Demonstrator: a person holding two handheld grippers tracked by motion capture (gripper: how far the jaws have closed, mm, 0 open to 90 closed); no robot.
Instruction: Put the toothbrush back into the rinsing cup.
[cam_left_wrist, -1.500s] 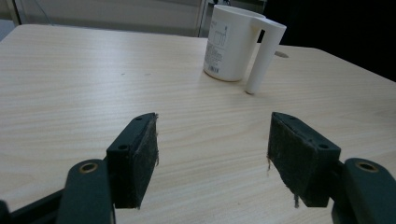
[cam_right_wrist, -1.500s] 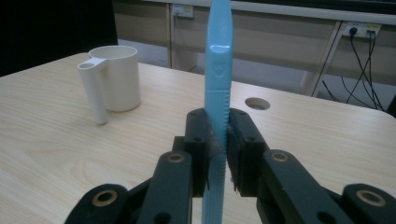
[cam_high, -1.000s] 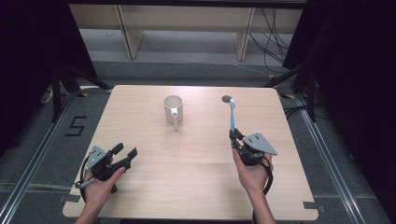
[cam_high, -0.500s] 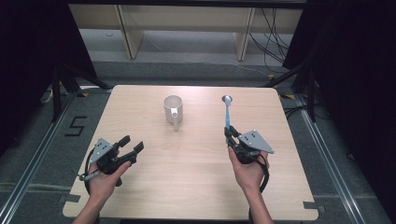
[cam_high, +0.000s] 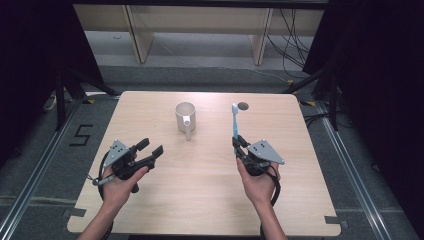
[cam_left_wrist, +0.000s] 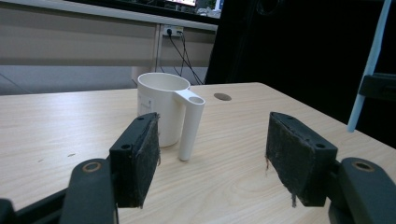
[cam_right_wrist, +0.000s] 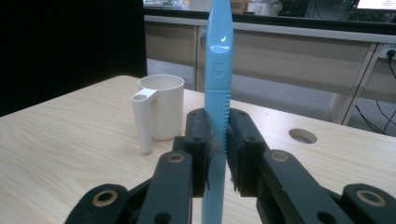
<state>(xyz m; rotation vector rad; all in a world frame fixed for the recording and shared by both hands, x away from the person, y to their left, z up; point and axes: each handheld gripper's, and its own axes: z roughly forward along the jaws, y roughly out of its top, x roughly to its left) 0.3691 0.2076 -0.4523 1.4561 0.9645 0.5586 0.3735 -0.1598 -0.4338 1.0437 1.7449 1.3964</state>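
step: right tongs (cam_high: 239, 146) carry the toothbrush (cam_high: 234, 124); likely goal, judging by the layout, is dropping it into the mug (cam_high: 184, 116).
right tongs: clamped on the toothbrush handle, pads squeezing the ribbed grip section in the right gripper view (cam_right_wrist: 217, 135); brush is near upright, head end up and tipped toward 12 o'clock.
left tongs: apart, holding nothing (cam_high: 150, 152); mug (cam_left_wrist: 163, 109) sits ahead, framed between the two pads, well short of contact.
toothbrush position: off the desk (cam_high: 150, 107), right half, at 3 o'clock from the mug and well apart from it.
mug position: upright at desk centre, toward 12 o'clock; handle sticks out toward 6 o'clock; opening unobstructed. From right tongs it's at about 10 o'clock; from left tongs about 1 o'clock.
how to do it well: keep the clamp firm, since a thin handle can pivot between the pads; bring the lower handle end over the rim, not the mug handle side; lower before releasing.
risk: light mug may tip if the rim gets nudged; left tongs could steady it.
other: cable hole (cam_high: 243, 106) at 12 o'clock of the brush, not in the path.
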